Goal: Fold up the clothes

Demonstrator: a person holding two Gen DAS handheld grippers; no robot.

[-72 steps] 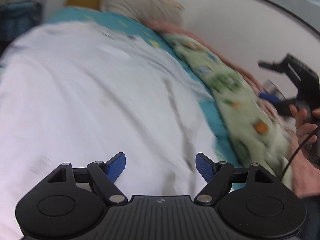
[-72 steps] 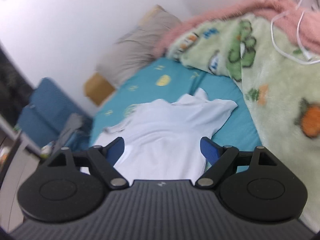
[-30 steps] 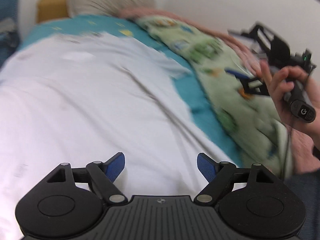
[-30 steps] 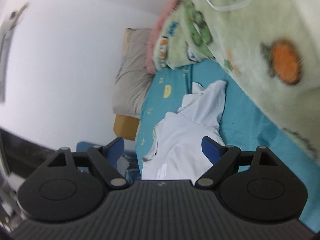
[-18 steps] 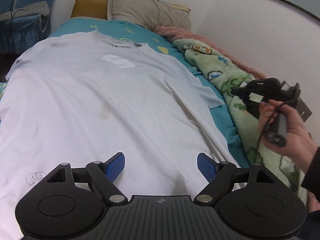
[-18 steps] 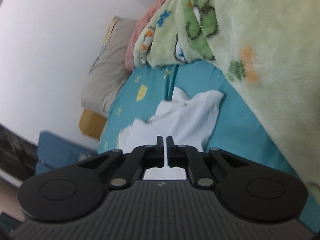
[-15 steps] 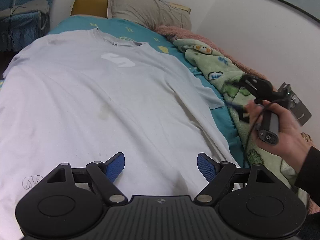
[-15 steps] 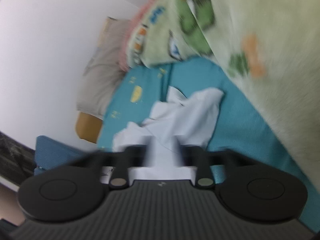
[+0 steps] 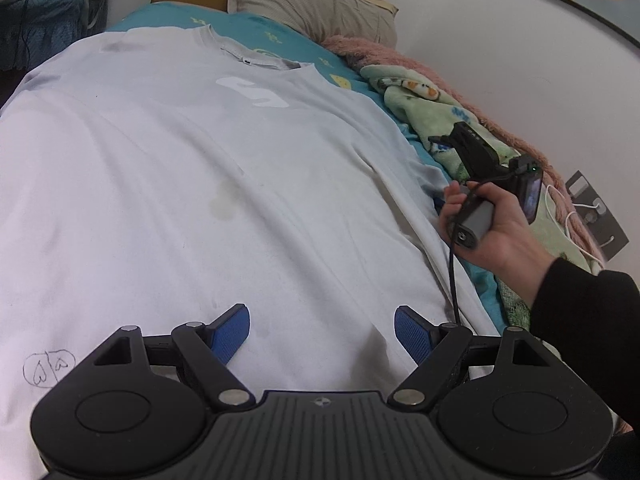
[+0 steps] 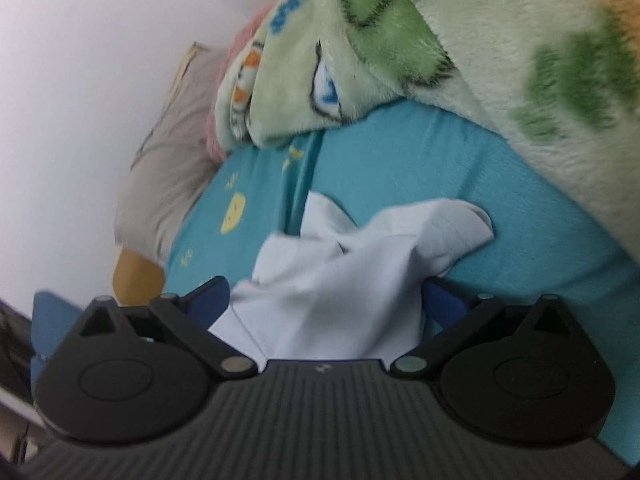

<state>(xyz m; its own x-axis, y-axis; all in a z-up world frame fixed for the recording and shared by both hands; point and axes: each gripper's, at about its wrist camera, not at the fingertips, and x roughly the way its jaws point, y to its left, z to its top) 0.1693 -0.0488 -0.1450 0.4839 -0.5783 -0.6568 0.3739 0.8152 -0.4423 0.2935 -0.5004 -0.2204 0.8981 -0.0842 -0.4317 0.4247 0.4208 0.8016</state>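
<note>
A white T-shirt (image 9: 224, 168) lies spread flat, front up, on the teal bed sheet (image 10: 420, 168), its collar at the far end. My left gripper (image 9: 322, 332) hovers open over the shirt's lower part with nothing between its blue pads. A hand (image 9: 496, 232) holds my right gripper (image 9: 438, 170) at the shirt's right edge. In the right wrist view the right gripper (image 10: 326, 300) is open, and the rumpled right sleeve (image 10: 384, 244) lies between and beyond its fingers.
A green fleece blanket (image 10: 460, 40) and a pink blanket (image 9: 372, 50) are heaped along the wall side of the bed. A grey pillow (image 9: 308, 4) lies at the head. A blue chair (image 9: 48, 20) stands far left. A white cable (image 9: 576, 208) lies on the blanket.
My right gripper was shut 0.6 s ago and now stands open, closer to the sleeve. The left gripper has settled over the shirt and stayed open.
</note>
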